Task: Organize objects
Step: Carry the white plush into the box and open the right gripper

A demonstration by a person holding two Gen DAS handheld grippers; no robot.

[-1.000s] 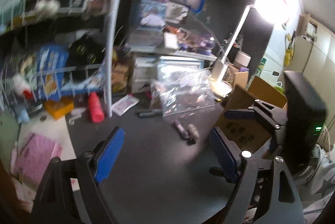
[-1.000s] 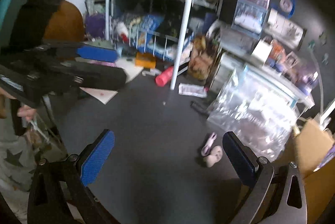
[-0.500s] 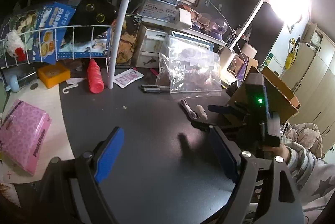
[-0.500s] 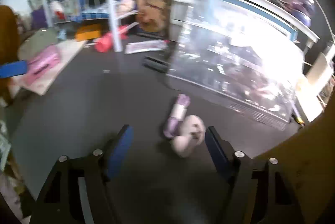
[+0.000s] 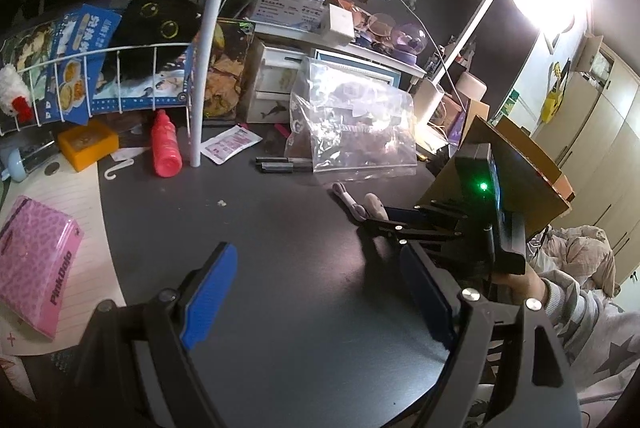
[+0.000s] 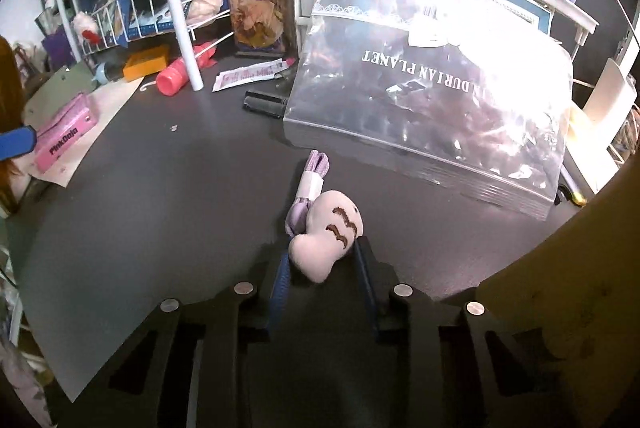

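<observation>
A small pink plush charm with a purple strap lies on the dark table. My right gripper is closing on it, and both blue pads touch the plush's sides. In the left wrist view the same charm shows at the tip of the right gripper, which a person's hand holds. My left gripper hovers open over bare table to the left of the charm, with nothing between its fingers.
A clear plastic bag lies just behind the charm, with black pens at its left. A cardboard box stands at the right. A white wire rack, a red bottle and a pink packet sit at the left.
My right gripper has dropped down to the plush charm and its jaws have drawn in from wide open onto the charm's sides. The left gripper has sunk a little and stays open.
</observation>
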